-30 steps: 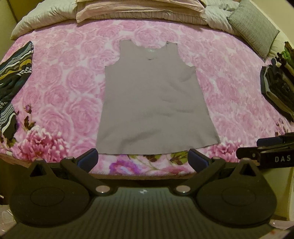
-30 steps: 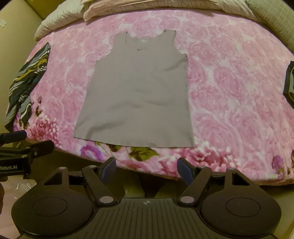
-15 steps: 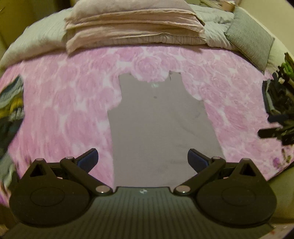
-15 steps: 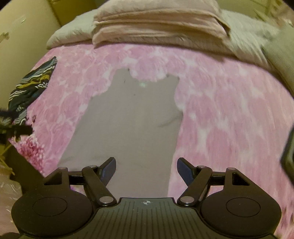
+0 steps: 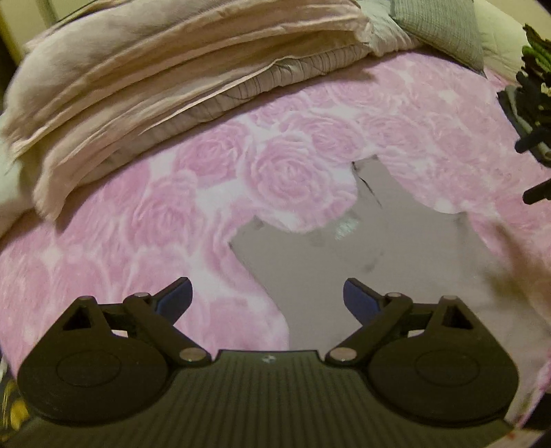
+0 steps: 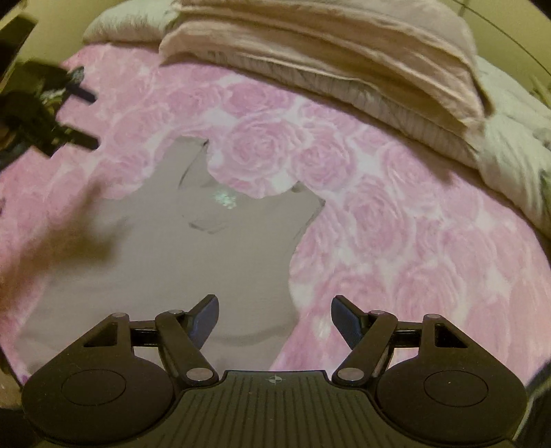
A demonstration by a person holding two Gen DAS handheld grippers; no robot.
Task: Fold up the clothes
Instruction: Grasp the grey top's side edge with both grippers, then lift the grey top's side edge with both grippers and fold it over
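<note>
A grey sleeveless top [image 5: 361, 272] lies flat on the pink rose-print bedspread [image 5: 137, 220], straps pointing toward the pillows. My left gripper [image 5: 268, 298] hovers open over its left armhole edge, near the left strap [image 5: 255, 237]. My right gripper [image 6: 274, 315] hovers open over the right side edge of the grey top [image 6: 179, 248], below the right strap [image 6: 306, 203]. Neither holds anything. In the right wrist view the left gripper's fingers [image 6: 81, 138] show as dark prongs at the far left; in the left wrist view the right gripper's fingers [image 5: 537, 193] show at the far right.
Stacked beige pillows and bedding [image 5: 144, 69] lie beyond the top at the head of the bed. A grey cushion [image 5: 440, 31] sits at the back right. Dark folded clothes [image 5: 527, 96] lie at the right edge of the bed.
Both grippers have moved forward over the bed from its foot edge to the top's shoulder end. The hem has dropped out of sight. Both stay open.
</note>
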